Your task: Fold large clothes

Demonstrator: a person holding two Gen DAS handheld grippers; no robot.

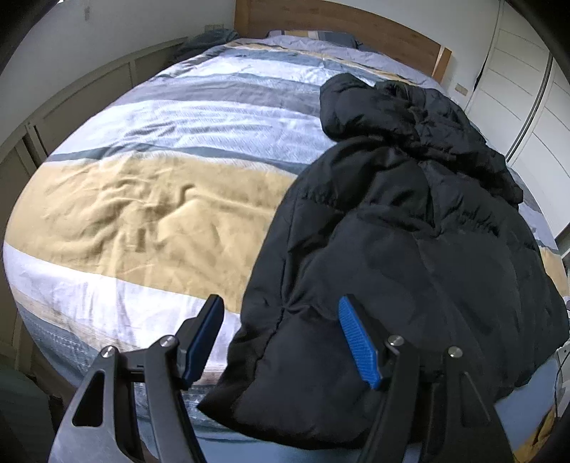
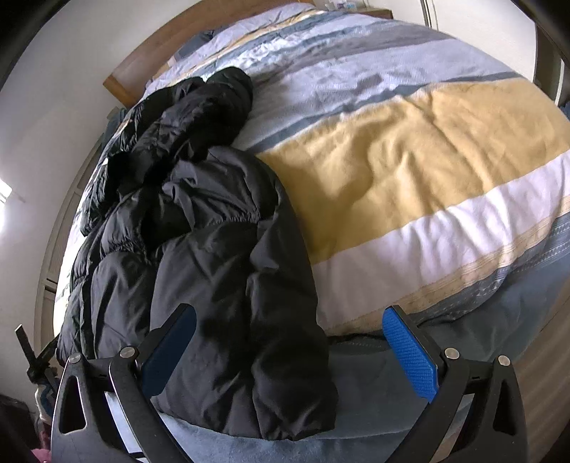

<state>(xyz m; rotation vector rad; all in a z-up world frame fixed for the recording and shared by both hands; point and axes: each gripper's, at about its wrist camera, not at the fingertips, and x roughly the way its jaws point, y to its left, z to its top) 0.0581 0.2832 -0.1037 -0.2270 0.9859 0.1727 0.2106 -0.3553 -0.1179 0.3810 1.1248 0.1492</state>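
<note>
A wide bed (image 1: 142, 199) fills both views, covered by a striped duvet (image 1: 199, 117) in bands of white, grey-blue and tan, creased in the tan band. A wooden headboard (image 1: 338, 25) runs along the top of the left wrist frame, with pillows (image 1: 313, 35) just below it. A black puffer jacket (image 1: 409, 256) lies crumpled on the duvet, in the right half of the left wrist frame and the left half of the right wrist frame, its lower end reaching the bed's near edge.
</note>
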